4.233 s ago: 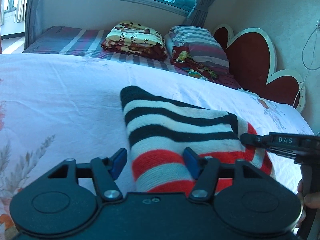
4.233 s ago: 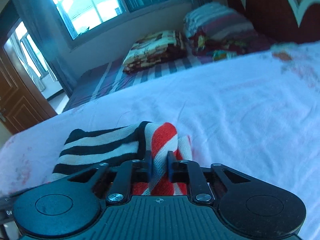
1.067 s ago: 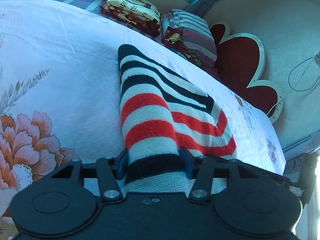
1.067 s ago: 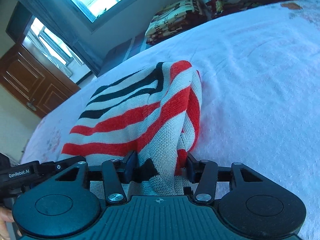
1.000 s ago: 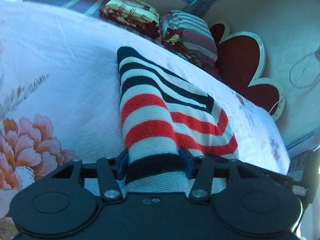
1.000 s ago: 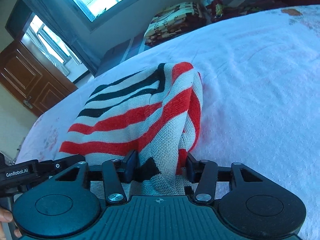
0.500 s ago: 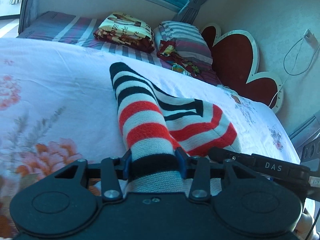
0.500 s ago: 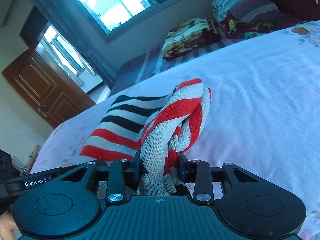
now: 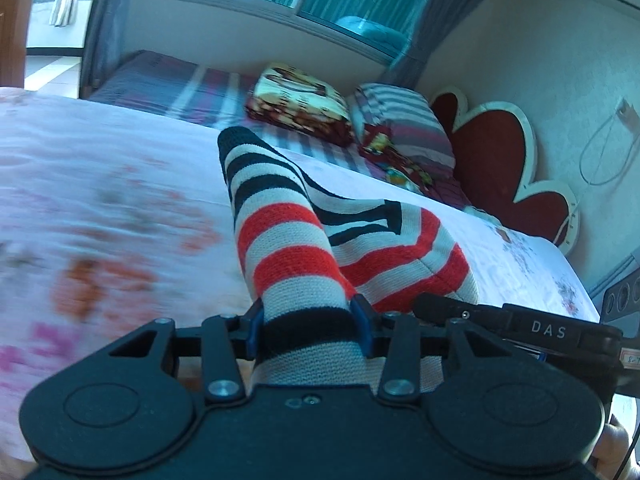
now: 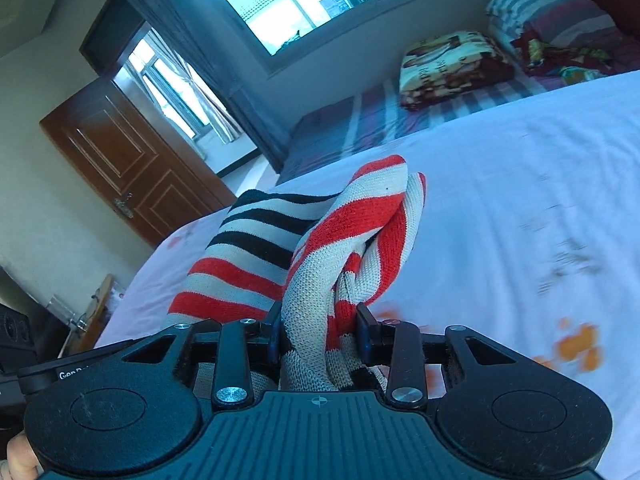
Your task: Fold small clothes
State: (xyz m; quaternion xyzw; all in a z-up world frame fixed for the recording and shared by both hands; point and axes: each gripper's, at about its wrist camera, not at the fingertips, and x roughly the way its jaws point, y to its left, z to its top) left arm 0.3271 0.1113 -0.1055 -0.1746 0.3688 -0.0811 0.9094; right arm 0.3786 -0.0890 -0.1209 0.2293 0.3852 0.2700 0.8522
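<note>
Both grippers have tightened: the left gripper (image 9: 307, 322) clenches a black-banded edge of the striped knit garment (image 9: 288, 240) and the right gripper (image 10: 318, 334) grips its bunched red-and-white edge, lifted higher off the bed (image 10: 520, 184) than a second ago; the fold looks mid-carry. Open sheet lies ahead; the folded blanket (image 9: 298, 102) and pillows (image 9: 404, 124) sit well apart.

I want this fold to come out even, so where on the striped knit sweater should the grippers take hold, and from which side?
Grip the striped sweater at its near edge, one corner each, coming in from the near side of the bed. The left gripper and right gripper are already clamped there. That edge bunches thick enough to pinch, so the rest probably hangs evenly.
</note>
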